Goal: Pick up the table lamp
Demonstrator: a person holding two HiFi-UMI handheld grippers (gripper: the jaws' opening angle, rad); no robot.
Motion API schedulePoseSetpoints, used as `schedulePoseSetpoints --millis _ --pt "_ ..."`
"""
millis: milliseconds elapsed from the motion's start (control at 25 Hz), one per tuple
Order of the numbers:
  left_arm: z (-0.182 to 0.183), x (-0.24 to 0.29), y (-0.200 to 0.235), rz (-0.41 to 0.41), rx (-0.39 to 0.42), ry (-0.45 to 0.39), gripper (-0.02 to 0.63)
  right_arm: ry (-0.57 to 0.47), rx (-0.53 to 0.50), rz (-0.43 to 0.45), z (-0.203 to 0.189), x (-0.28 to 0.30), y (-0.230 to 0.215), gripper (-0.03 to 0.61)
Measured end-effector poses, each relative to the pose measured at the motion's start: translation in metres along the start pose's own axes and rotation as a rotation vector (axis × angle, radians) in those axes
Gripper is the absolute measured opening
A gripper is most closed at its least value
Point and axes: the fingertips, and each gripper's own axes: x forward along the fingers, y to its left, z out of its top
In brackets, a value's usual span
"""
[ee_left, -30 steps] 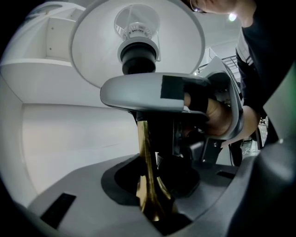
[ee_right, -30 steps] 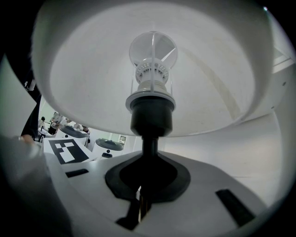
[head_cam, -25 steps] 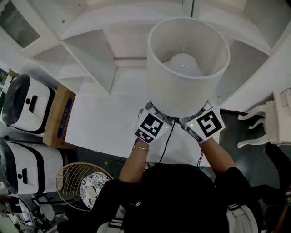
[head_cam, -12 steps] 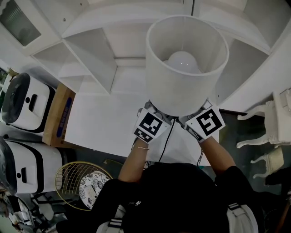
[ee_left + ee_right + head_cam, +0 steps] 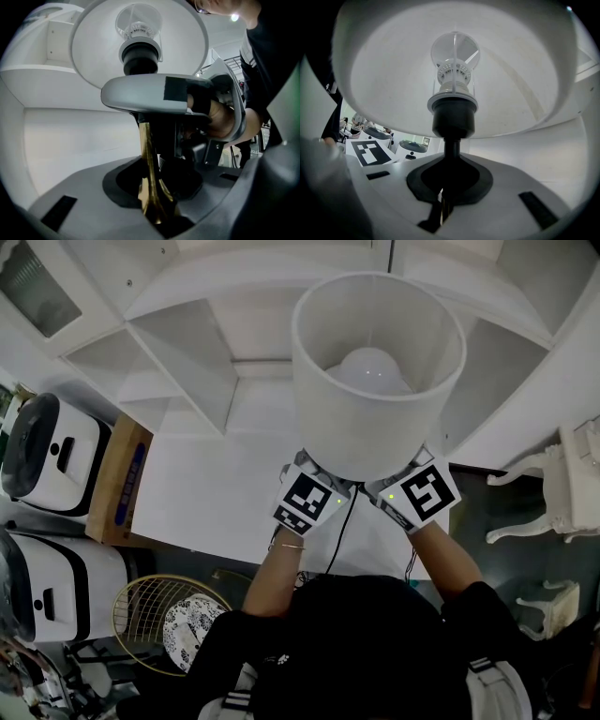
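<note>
Table lamp (image 5: 372, 367) was held by its thin stem (image 5: 146, 150), left gripper (image 5: 152, 206) and right gripper (image 5: 440, 206) both clamped on it, and the big shade (image 5: 356, 442) could tip it sideways.

Both forearms reached forward from the torso toward the table lamp (image 5: 375, 381), with the wrists close together just below its shade. The left gripper (image 5: 157, 206) lay about level, its jaws partly apart and pressed on the lamp's brass stem (image 5: 147, 159). The right gripper (image 5: 440, 208) sat higher on the lamp and tipped slightly upward. Its jaws were almost together, clamped on the thin neck (image 5: 452, 147) under the socket.
</note>
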Motion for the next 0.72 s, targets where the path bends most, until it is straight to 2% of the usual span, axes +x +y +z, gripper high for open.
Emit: schedulePoseSetpoints --millis 720 --pt "-0.001 0.002 -0.0018 -0.014 -0.009 -0.002 0.115 0.001 -0.004 -0.008 -0.001 -0.0009 -0.0009 0.017"
